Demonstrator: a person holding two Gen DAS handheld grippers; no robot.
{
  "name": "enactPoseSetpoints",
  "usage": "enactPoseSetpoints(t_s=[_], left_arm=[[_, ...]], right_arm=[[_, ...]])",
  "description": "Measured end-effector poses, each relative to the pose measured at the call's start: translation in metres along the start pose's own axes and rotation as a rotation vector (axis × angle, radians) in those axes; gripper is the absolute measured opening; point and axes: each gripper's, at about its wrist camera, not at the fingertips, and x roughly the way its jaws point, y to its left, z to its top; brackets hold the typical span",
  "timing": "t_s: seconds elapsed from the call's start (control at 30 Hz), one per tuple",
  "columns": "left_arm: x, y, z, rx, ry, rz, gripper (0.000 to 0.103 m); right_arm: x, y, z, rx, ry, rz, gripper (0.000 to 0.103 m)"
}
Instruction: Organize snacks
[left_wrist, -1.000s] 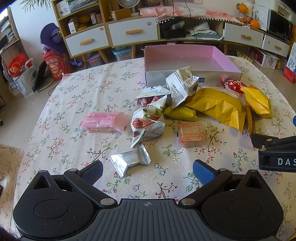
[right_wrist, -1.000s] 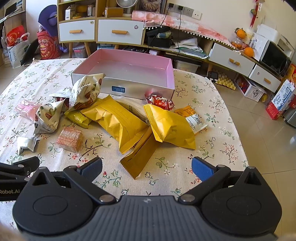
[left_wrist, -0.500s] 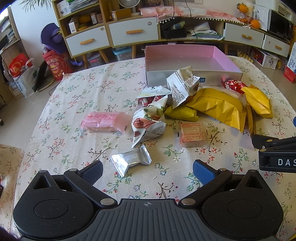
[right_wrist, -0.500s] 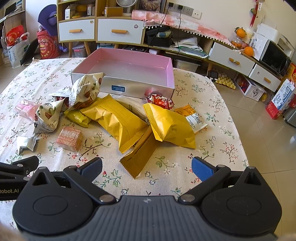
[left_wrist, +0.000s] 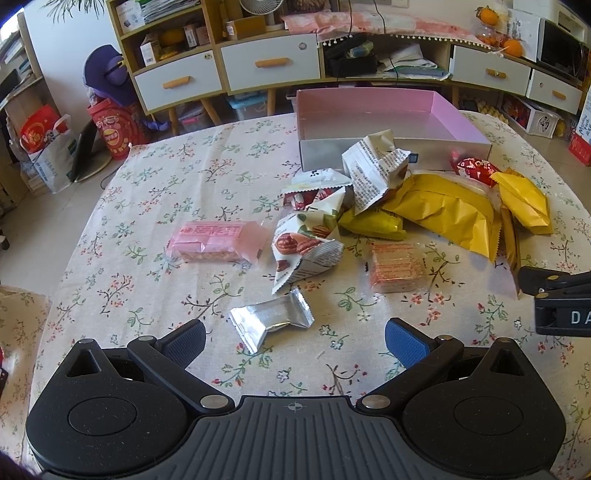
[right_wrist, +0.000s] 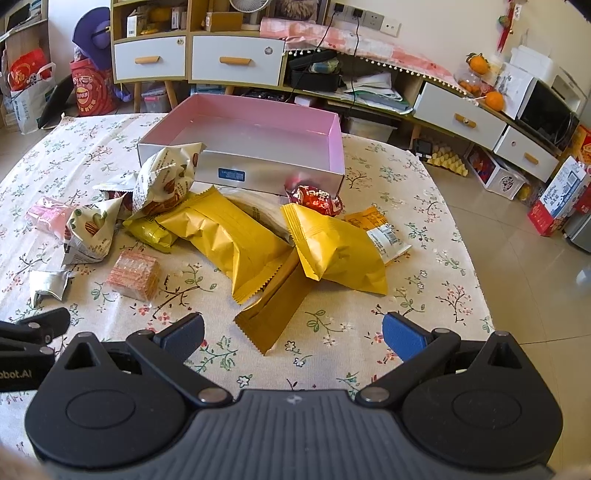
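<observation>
Snack packets lie scattered on the floral tablecloth in front of an empty pink-lined box (left_wrist: 373, 114) (right_wrist: 258, 133). My left gripper (left_wrist: 295, 341) is open, with a silver foil packet (left_wrist: 271, 319) just ahead between its fingers. Beyond lie a pink wafer pack (left_wrist: 218, 242), a nut pouch (left_wrist: 306, 245) and an orange biscuit block (left_wrist: 397, 266). My right gripper (right_wrist: 293, 334) is open just behind the corner of a flat yellow packet (right_wrist: 275, 306), with large yellow bags (right_wrist: 229, 236) (right_wrist: 334, 249) and a red candy (right_wrist: 314, 197) farther on.
The right gripper's body (left_wrist: 557, 302) shows at the right edge of the left wrist view, and the left gripper's body (right_wrist: 26, 339) at the left edge of the right wrist view. Cabinets with drawers (right_wrist: 236, 59) stand behind the table. The table edge (right_wrist: 476, 280) falls to tiled floor on the right.
</observation>
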Motion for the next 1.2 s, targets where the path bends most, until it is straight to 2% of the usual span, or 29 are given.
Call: enactPoseSetpoints(t_s=[0.17,0.37,0.57,0.7,0.9,1.0,1.1,1.2], left_arm=[[0.005,0.010,-0.003,0.007,-0.003,-0.015,0.103],[0.011,0.025,-0.006,0.047,0.021,-0.041,0.103],[0.010,0.045,0.003,0.077,0.009,-0.088,0.103],[0.015,0.059,0.012,0.108,0.021,-0.089,0.103],[0.031,0.084,0.027,0.092,0.029,-0.086,0.103],[0.040,0.094,0.033,0.095,0.015,-0.096,0.103],[0.050,0.098,0.040,0.157,-0.018,-0.123,0.102],[0.057,0.100,0.048,0.283,-0.066,-0.161,0.102]], right_arm=[[0.005,0.002,0.001,-0.027,0.023,0.021,0.103],[0.002,0.015,-0.001,-0.126,0.020,0.105,0.103],[0.005,0.021,0.005,-0.125,0.082,0.254,0.102],[0.006,0.024,0.015,-0.110,0.115,0.314,0.101],[0.012,0.041,0.028,-0.155,0.124,0.319,0.096],[0.018,0.047,0.034,-0.138,0.116,0.342,0.094],[0.025,0.049,0.036,-0.097,0.115,0.371,0.092],[0.033,0.049,0.037,-0.054,0.119,0.406,0.090]])
